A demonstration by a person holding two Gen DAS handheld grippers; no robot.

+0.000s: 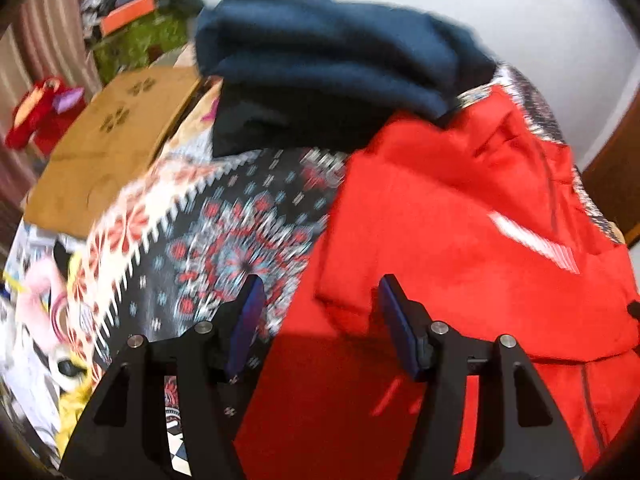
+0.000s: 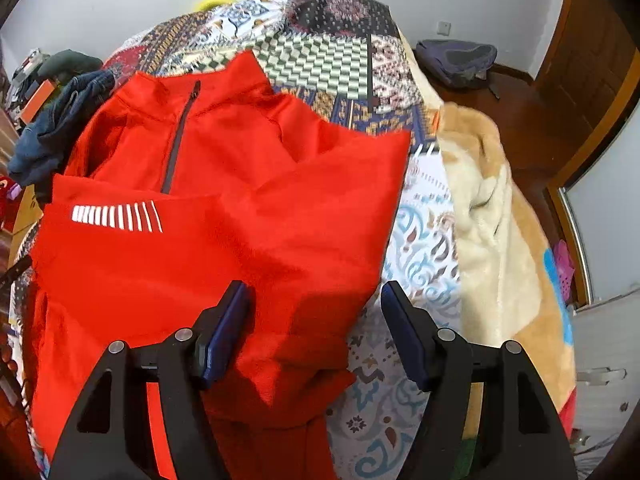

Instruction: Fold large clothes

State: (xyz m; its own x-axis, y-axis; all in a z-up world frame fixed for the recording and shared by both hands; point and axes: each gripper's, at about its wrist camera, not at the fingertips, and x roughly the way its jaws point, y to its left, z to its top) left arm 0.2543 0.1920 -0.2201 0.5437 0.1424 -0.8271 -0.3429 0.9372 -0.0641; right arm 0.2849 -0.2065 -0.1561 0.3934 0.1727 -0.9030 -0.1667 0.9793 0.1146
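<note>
A red zip-neck pullover (image 2: pixel 224 216) lies on a patterned bedspread (image 2: pixel 320 60), its sleeves folded in over the body, with a white striped mark (image 2: pixel 116 216) on the left sleeve. It also shows in the left wrist view (image 1: pixel 460 216). My left gripper (image 1: pixel 318 300) is open and empty above the pullover's left edge. My right gripper (image 2: pixel 316 304) is open and empty above the pullover's lower right part, over a folded sleeve.
A dark blue garment (image 1: pixel 320 52) is heaped at the far left of the bed, also in the right wrist view (image 2: pixel 52 132). A cardboard box (image 1: pixel 116 140) stands left of the bed. A cream plush blanket (image 2: pixel 492 216) lies on the right. A backpack (image 2: pixel 456 60) sits on the floor.
</note>
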